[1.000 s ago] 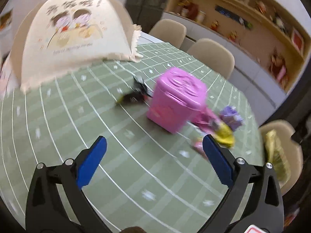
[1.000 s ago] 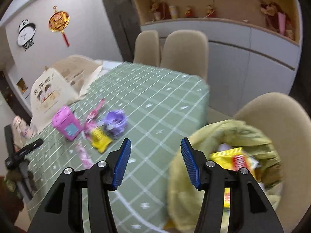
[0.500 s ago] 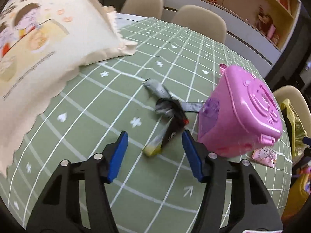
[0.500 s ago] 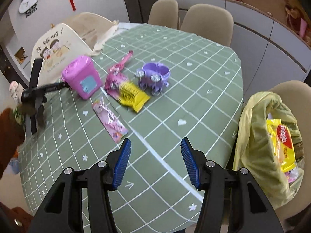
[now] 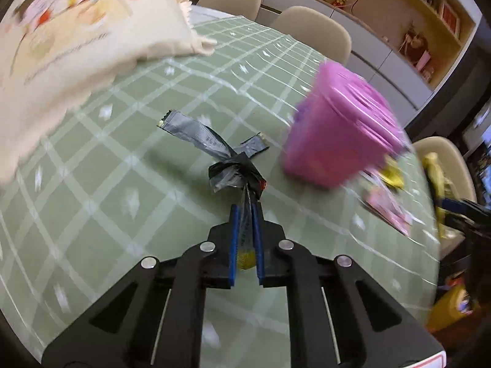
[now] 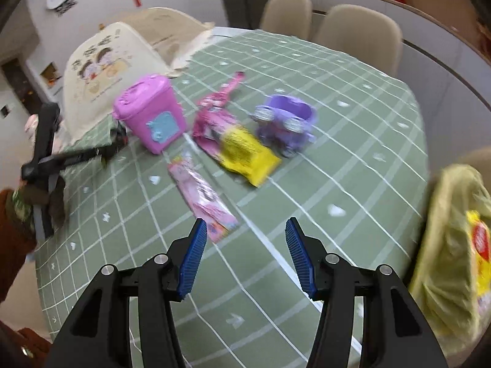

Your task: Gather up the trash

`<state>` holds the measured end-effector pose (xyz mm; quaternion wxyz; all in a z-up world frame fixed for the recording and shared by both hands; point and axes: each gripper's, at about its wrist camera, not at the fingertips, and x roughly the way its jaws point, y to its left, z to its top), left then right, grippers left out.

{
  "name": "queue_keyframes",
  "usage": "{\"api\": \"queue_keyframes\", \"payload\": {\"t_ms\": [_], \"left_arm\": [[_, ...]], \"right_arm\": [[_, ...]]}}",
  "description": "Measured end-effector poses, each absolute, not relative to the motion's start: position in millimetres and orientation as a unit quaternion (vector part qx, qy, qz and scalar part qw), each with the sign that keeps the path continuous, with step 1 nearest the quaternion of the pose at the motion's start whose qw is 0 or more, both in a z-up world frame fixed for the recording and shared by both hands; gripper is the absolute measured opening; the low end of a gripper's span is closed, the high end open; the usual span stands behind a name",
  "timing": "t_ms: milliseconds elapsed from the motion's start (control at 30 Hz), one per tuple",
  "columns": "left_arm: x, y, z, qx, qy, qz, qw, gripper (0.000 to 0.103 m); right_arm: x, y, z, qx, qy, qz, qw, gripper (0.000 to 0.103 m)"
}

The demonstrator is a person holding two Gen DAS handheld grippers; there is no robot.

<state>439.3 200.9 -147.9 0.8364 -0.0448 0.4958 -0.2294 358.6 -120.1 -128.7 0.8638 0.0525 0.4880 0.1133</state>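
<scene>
The left gripper (image 5: pixel 245 211) has just been closing, and its blue pads (image 5: pixel 234 239) now clench one end of a crumpled wrapper (image 5: pixel 221 156). The wrapper is grey and black, twisted into a knot in the middle, with two flat silver strips spreading away from the knot and a small yellow end visible between the pads. The rest of it lies on the green checked tablecloth (image 5: pixel 129 141), just beside a pink toy bin (image 5: pixel 340 132), which looks blurred in this view.

The right gripper (image 6: pixel 244 256) is released, with nothing between its pads, and hangs above the cloth. Just in front of its left pad lies a flat pink wrapper (image 6: pixel 204 196). Farther away a yellow and pink packet (image 6: pixel 242 150) lies beside a purple toy car (image 6: pixel 285 122). At the right edge of the table a yellow-green bag (image 6: pixel 451 245) stands open and holds a yellow packet (image 6: pixel 481 254). A cream cloth cover (image 6: pixel 101 70) with a cartoon print stands behind the pink bin.
</scene>
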Motion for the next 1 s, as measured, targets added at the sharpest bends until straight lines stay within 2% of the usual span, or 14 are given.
{"api": "queue_keyframes", "payload": {"t_ms": [100, 167, 200, 233, 300, 433, 500, 533, 667, 1000], "left_arm": [[398, 200, -142, -0.085, 0.501, -0.237, 0.828, 0.009], [372, 194, -139, -0.108, 0.503, -0.234, 0.825, 0.013], [363, 190, -138, -0.115, 0.503, -0.233, 0.824, 0.025], [355, 187, -138, -0.121, 0.503, -0.233, 0.823, 0.043], [339, 181, -137, -0.124, 0.502, -0.227, 0.825, 0.051], [320, 178, -137, -0.126, 0.512, -0.202, 0.825, 0.052], [309, 177, -133, -0.120, 0.509, -0.187, 0.831, 0.052], [306, 178, -132, -0.116, 0.507, -0.183, 0.834, 0.053], [306, 177, -124, -0.101, 0.494, -0.179, 0.845, 0.056], [340, 151, -125, -0.097, 0.490, -0.157, 0.852, 0.056]], "right_arm": [[374, -104, -138, 0.032, 0.486, 0.145, 0.861, 0.051], [385, -94, -146, 0.018, 0.488, 0.158, 0.859, 0.051], [391, -89, -149, 0.013, 0.488, 0.165, 0.857, 0.051], [398, -84, -152, 0.009, 0.488, 0.173, 0.855, 0.051], [409, -75, -157, -0.001, 0.485, 0.186, 0.854, 0.051], [424, -58, -168, -0.029, 0.480, 0.200, 0.854, 0.048], [428, -53, -173, -0.038, 0.482, 0.204, 0.852, 0.037], [429, -50, -175, -0.049, 0.481, 0.202, 0.852, 0.036], [424, -52, -170, -0.057, 0.475, 0.196, 0.856, 0.017], [361, -108, -137, 0.019, 0.470, 0.151, 0.869, 0.015]]}}
